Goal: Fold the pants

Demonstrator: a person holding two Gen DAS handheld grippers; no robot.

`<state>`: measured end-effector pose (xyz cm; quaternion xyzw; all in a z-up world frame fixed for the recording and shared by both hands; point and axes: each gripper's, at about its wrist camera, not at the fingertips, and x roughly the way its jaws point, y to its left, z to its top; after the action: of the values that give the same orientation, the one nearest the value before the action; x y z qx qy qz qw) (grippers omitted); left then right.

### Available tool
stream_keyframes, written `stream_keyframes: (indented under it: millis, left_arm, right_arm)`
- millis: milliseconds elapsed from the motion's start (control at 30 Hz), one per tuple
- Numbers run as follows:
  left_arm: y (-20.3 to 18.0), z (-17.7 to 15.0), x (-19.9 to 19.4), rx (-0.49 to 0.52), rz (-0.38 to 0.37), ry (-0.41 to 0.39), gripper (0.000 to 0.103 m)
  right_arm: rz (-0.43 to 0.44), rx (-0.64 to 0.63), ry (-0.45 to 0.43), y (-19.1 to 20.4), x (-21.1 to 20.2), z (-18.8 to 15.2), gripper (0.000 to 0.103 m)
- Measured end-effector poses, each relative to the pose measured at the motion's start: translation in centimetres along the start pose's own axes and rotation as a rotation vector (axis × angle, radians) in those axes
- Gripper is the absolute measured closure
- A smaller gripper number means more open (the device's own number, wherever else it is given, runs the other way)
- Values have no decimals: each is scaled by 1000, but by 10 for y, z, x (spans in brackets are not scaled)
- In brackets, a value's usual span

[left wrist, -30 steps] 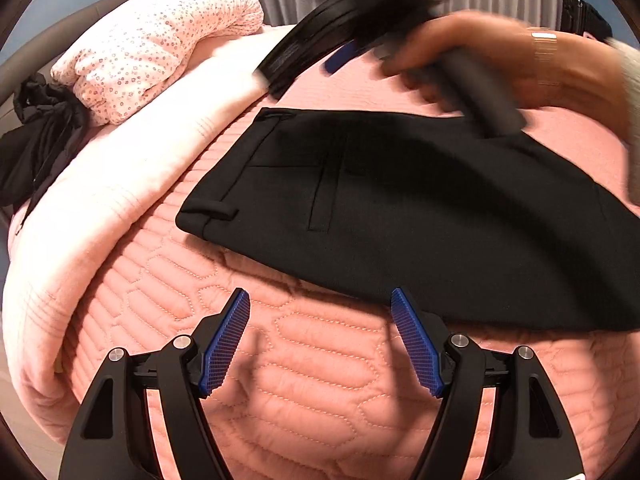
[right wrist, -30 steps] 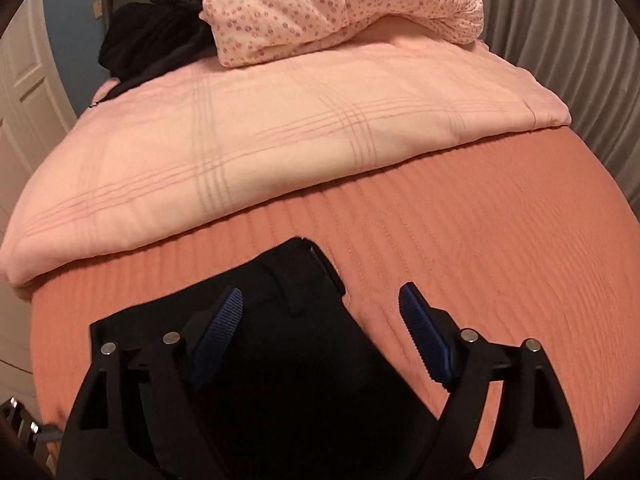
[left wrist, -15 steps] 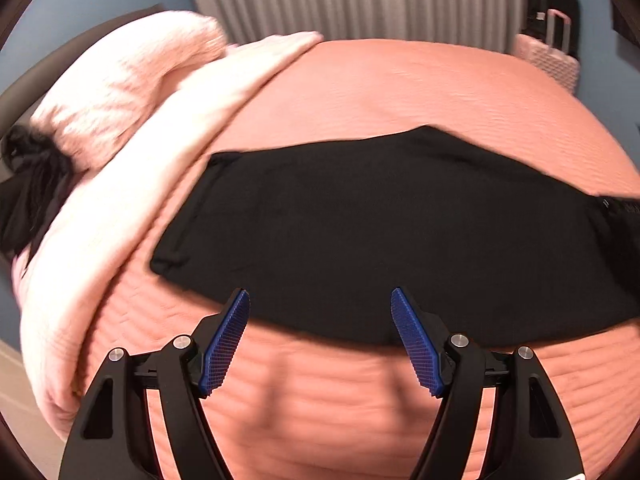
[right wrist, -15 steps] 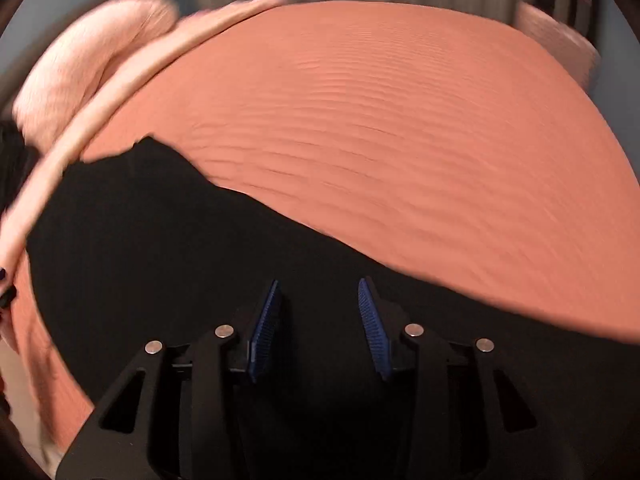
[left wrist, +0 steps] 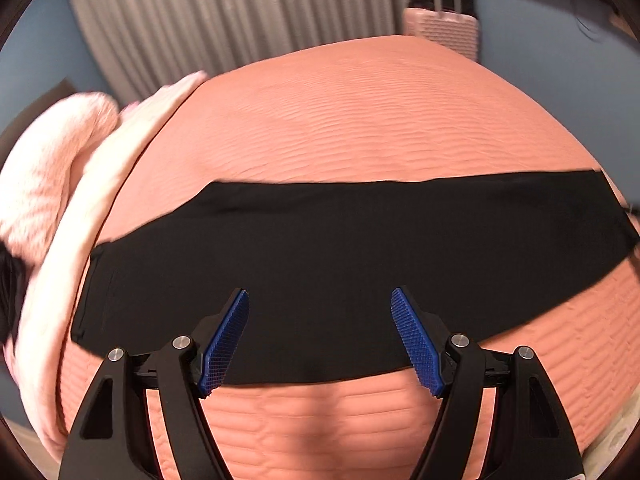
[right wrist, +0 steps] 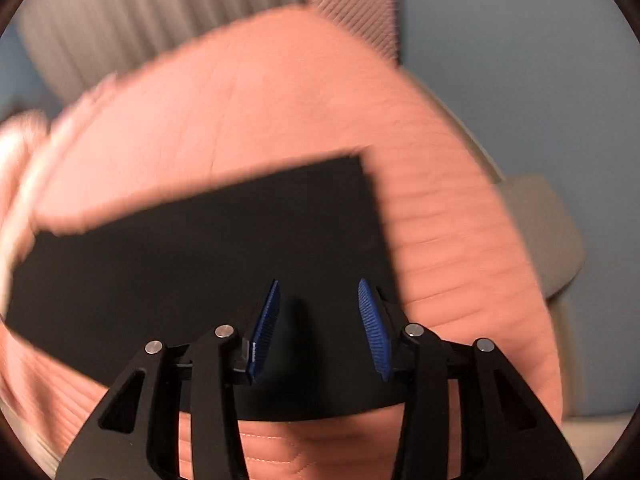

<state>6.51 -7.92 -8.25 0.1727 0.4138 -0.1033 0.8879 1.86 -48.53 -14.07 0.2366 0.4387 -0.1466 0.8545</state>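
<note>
Black flat-laid pants (left wrist: 340, 248) lie across quilted salmon bedspread (left wrist: 360, 120); left gripper (left wrist: 320, 336) w/ blue pads is opening wide, holding nothing; right gripper (right wrist: 318, 328) half apart above pants, empty.

My left gripper (left wrist: 320, 336) and right gripper (right wrist: 318, 326) look alike: black triangular-cutout arms, silver round screws at the joints, blue ribbed pads (left wrist: 226, 344) facing inward at three and nine o'clock.
</note>
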Motion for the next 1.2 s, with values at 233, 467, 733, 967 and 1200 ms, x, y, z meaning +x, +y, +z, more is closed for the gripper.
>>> stream_keyframes:
  millis: [233,467,733,967,1200]
  left_arm:
    - [-56,13,-8,91,-18,0,24]
    - [-65,18,5,121,53,20,24]
    - [-38,19,55,55,122,80,23]
    - [-9,13,83,16,181,96,23]
    - [18,5,89,-2,195,92,23]
  right_arm:
    - [53,-23,-39,-26,26,58,45]
    - [73,-199,-42,2,47,78,98]
    - [84,-125,-108,-2,19,68,94]
    - [296,-600,101,183,48,19,94]
    - [288,-763,154,254,92,7,94]
